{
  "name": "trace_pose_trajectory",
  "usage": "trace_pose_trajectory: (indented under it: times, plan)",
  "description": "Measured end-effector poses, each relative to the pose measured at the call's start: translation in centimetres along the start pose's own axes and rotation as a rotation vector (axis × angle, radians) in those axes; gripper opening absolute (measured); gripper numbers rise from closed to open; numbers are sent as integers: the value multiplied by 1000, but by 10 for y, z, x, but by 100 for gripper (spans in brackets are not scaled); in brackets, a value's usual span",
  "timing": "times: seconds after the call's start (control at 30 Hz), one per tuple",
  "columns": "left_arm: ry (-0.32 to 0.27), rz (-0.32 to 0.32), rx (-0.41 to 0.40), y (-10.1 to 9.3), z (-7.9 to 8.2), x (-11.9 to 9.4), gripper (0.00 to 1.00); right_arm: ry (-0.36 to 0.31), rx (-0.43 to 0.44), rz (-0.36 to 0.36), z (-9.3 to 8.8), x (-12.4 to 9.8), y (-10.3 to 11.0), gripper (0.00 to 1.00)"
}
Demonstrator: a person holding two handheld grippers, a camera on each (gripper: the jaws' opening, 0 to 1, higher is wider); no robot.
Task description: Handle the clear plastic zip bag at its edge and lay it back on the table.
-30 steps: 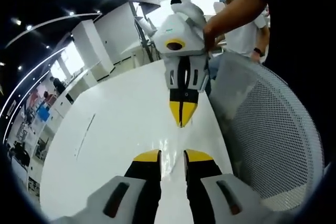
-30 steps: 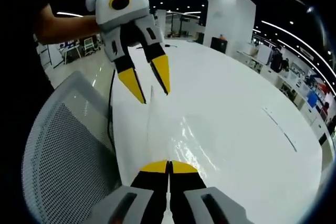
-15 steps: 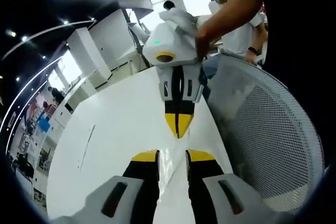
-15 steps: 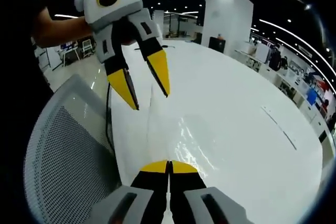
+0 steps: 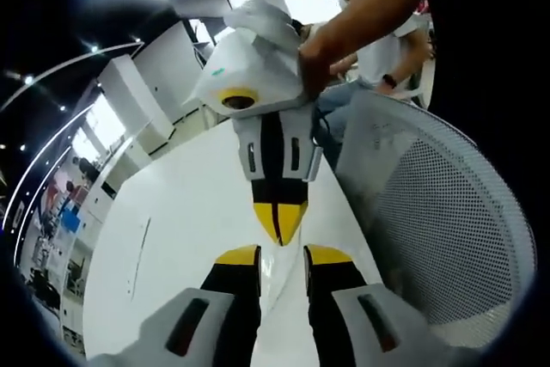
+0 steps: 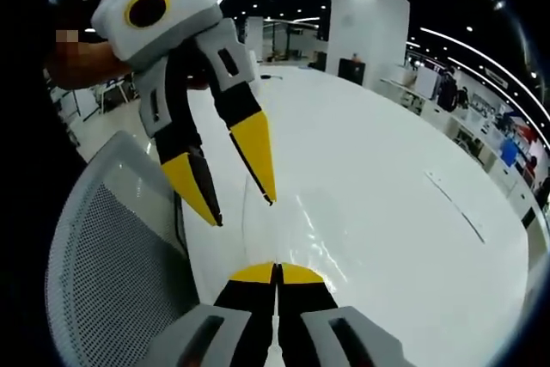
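Note:
The clear plastic zip bag (image 6: pixel 301 242) lies glossy on the white table (image 6: pixel 387 195), one edge rising into my right gripper (image 6: pixel 277 273), which is shut on that edge. In the left gripper view the right gripper (image 5: pixel 279 228) points down at me, its yellow tips pressed together just above my own jaws. My left gripper (image 5: pixel 282 255) is open, with a shiny bit of the bag (image 5: pixel 273 279) showing in the gap between its fingers. From the right gripper view the left gripper (image 6: pixel 242 210) hangs open over the bag's near edge, close to the right gripper's tips.
A white mesh chair back (image 5: pixel 438 221) stands right beside the table's edge (image 6: pixel 103 272). A person's arm (image 5: pixel 361 15) holds the right gripper. A thin strip (image 6: pixel 455 204) lies farther out on the table. Desks and pillars fill the room behind.
The two grippers have come closer together, tip to tip. The left one stays open and now hangs lower over the bag's edge; the right one stays shut.

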State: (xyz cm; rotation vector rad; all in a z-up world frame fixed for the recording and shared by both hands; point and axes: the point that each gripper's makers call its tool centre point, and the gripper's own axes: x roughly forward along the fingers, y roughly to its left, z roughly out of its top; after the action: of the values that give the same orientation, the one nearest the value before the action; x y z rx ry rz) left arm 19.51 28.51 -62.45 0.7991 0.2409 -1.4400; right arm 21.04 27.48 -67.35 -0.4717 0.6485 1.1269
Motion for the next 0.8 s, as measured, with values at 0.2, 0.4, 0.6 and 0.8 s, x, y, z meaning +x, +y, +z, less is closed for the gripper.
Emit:
trace_pose_trajectory:
  times: [0.2, 0.4, 0.6, 0.8]
  plan:
    - [-6, -22, 1, -4, 1, 3, 14, 3, 9, -3, 1, -1, 1, 0]
    - [33, -46, 35, -11, -7, 10, 13, 4, 12, -7, 3, -2, 2, 0]
    - [88, -44, 57, -14, -20, 19, 10, -4, 27, -17, 9, -5, 0, 0]
    - [130, -3, 90, -9, -29, 23, 4, -31, 56, -35, 17, -10, -5, 0]
